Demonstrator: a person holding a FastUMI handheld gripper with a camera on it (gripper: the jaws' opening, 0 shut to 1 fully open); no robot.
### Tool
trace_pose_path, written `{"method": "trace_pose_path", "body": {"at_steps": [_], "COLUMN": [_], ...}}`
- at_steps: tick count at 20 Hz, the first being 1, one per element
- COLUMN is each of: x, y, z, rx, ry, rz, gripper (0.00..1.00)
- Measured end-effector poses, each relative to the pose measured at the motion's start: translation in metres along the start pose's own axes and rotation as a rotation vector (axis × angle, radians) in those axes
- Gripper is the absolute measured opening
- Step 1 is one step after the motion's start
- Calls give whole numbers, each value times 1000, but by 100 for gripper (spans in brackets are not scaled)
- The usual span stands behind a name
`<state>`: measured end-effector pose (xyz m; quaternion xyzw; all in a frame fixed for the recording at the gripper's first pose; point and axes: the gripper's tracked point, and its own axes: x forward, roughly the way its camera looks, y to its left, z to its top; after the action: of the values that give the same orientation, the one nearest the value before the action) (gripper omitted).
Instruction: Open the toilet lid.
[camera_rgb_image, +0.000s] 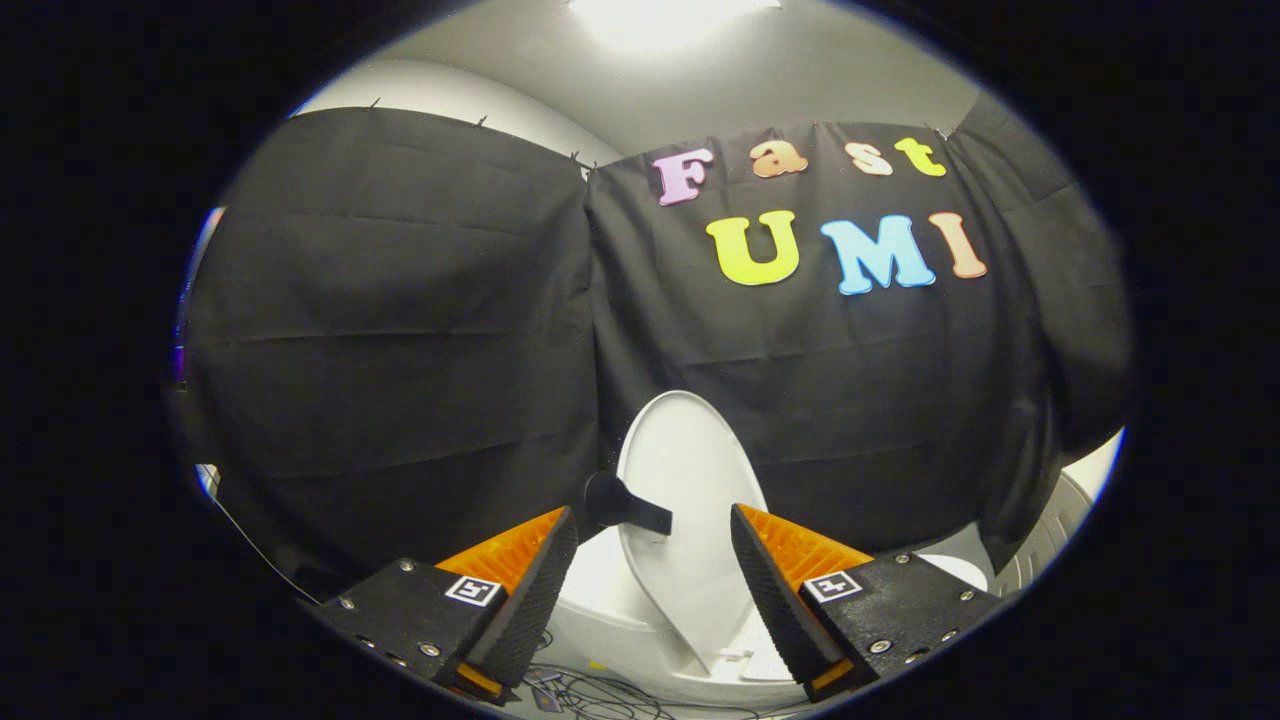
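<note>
Toilet lid (690, 500), smooth oval, upright; gripper (652, 530) apparently empty.

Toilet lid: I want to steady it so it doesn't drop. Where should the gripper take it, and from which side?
Probably the black handle on the raised toilet lid, approached from the front. It juts off the lid's edge, just ahead of the open gripper.

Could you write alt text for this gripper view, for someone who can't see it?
A white toilet lid stands raised, nearly upright, just ahead of an open gripper whose two fingers are spread apart and touch nothing. A black handle juts from the lid's edge, the white toilet sits below, and black cloth hangs behind.
</note>
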<state>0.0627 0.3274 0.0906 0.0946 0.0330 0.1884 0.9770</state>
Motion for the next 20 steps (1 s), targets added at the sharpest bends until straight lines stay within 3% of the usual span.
{"method": "trace_pose_path", "body": {"at_steps": [7, 15, 20], "x": [-71, -134, -161], "y": [-92, -191, -224], "z": [44, 23, 5], "rx": [-13, -116, -140], "ry": [-116, -114, -116], "rz": [-114, -283, -310], "gripper": [94, 94, 94]}}
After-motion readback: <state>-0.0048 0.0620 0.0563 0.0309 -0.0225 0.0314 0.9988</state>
